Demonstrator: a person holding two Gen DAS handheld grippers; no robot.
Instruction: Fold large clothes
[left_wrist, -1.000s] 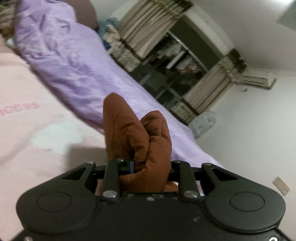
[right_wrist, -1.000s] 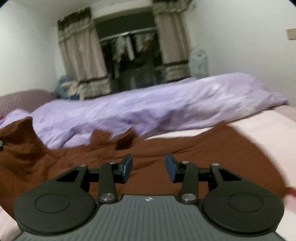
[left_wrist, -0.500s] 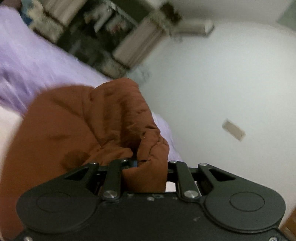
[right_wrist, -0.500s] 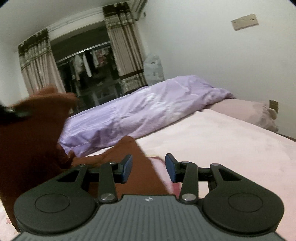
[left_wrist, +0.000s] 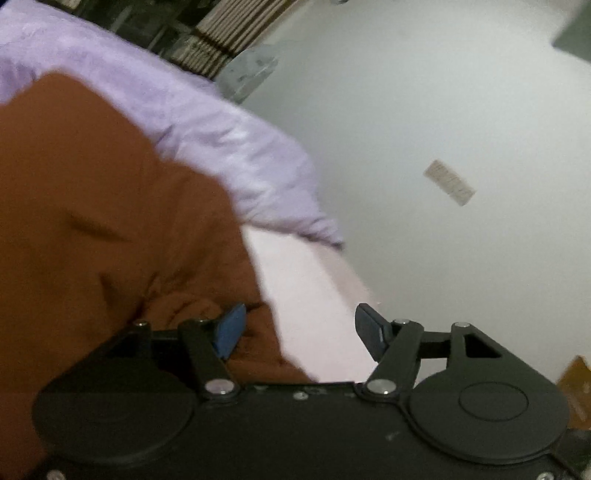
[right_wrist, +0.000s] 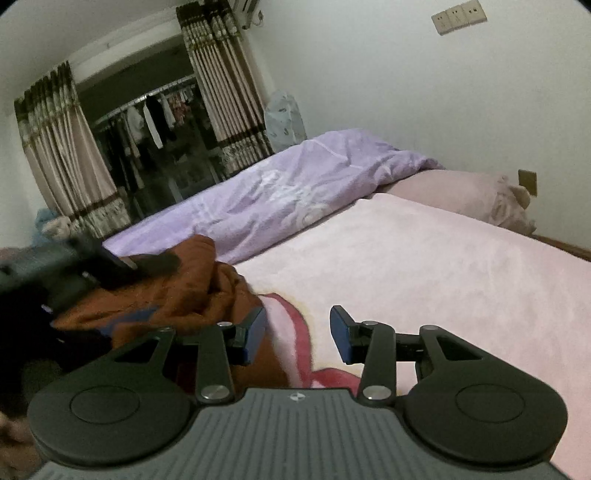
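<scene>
A rust-brown garment (left_wrist: 110, 229) fills the left of the left wrist view, lying bunched on the pink bed sheet (left_wrist: 306, 295). My left gripper (left_wrist: 299, 332) is open and holds nothing; its left finger touches the garment's edge. In the right wrist view the same garment (right_wrist: 177, 291) lies crumpled at the left on the pink sheet (right_wrist: 424, 266). My right gripper (right_wrist: 297, 334) is open and empty, just right of the garment. The left gripper's black body (right_wrist: 74, 266) shows blurred over the garment.
A purple quilt (right_wrist: 280, 192) lies along the far side of the bed, also in the left wrist view (left_wrist: 221, 140). A pink pillow (right_wrist: 469, 195) sits at the right. Curtains (right_wrist: 229, 88) and a dark wardrobe opening stand behind. White walls carry sockets (right_wrist: 458, 16).
My left gripper has opened and let go of the brown garment, which dropped onto the bed. The right gripper swung right, then held; the garment now lies lower at its left.
</scene>
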